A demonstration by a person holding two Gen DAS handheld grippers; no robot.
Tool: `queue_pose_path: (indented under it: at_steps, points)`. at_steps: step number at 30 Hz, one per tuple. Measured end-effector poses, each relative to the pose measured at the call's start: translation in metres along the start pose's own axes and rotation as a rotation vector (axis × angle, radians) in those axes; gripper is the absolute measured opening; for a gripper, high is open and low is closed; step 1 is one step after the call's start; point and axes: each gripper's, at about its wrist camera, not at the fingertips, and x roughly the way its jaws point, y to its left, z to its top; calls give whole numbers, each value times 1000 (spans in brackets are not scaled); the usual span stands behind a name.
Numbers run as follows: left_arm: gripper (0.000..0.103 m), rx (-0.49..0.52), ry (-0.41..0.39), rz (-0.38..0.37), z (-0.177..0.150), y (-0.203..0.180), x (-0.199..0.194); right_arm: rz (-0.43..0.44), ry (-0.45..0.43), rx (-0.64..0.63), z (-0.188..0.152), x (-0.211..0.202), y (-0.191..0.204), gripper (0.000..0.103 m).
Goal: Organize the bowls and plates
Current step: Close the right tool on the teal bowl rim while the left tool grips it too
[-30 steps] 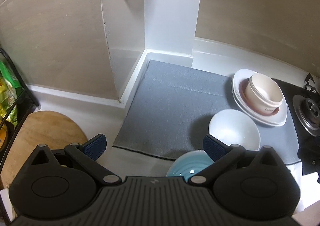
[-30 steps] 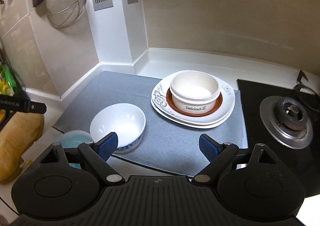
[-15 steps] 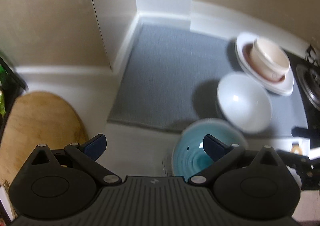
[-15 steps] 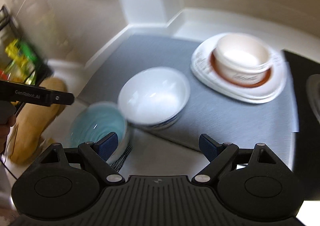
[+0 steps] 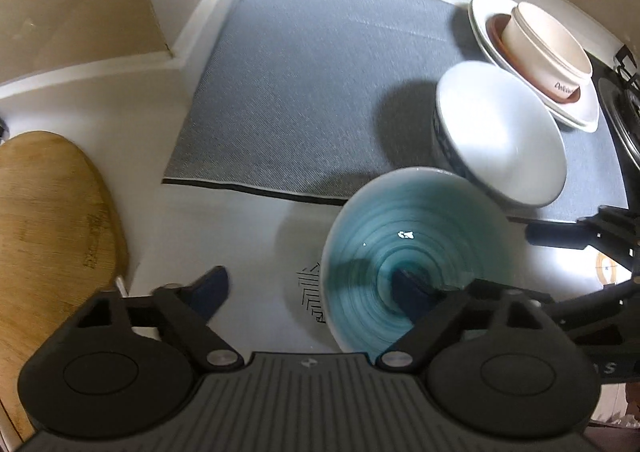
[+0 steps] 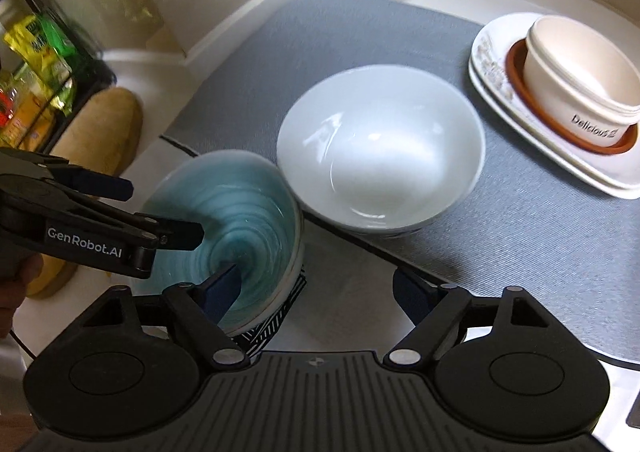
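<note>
A teal bowl stands on the white counter just off the grey mat. My left gripper hangs over its left rim, one finger inside the bowl and the other outside. Its jaws are closing, and the pads are clear of the rim. My right gripper straddles the bowl's right rim the same way, closing too and not touching. A white bowl sits beside it on the mat. Behind it, a cream bowl rests on a brown saucer and white plates.
A wooden cutting board lies on the counter at the left. A black rack with food packets stands beyond it. A black-and-white patterned piece shows under the teal bowl. The stove's edge lies at the right.
Both grippers have come down and tipped toward the counter. The teal bowl now fills the near view, with a finger of each gripper inside it. Both sets of jaws have narrowed slightly.
</note>
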Motion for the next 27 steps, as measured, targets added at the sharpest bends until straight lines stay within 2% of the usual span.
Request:
queue_pose_path:
  at_steps: [2, 3, 5, 6, 7, 11, 20, 27]
  points:
    - [55, 8, 11, -27, 0, 0, 4, 3, 15, 7, 0, 6, -1, 71]
    - [47, 13, 11, -36, -1, -3, 6, 8, 21, 13, 0, 9, -1, 61]
    - [20, 16, 0, -77, -2, -2, 8, 51, 19, 26, 2, 12, -3, 45]
    - [19, 4, -5, -86, -4, 0, 7, 77, 13, 21, 2, 12, -2, 30]
    - [18, 6, -11, -85, -4, -1, 7, 96, 8, 7, 1, 11, 0, 22]
    - [14, -7, -31, -91, -12, 1, 1, 56, 7, -52, 2, 11, 10, 20]
    - [14, -43, -47, -80, -20, 10, -25, 102, 6, -116, 1, -5, 18, 17]
    - [14, -45, -119, -71, -24, 10, -57, 115, -61, -156, 5, -30, 26, 17]
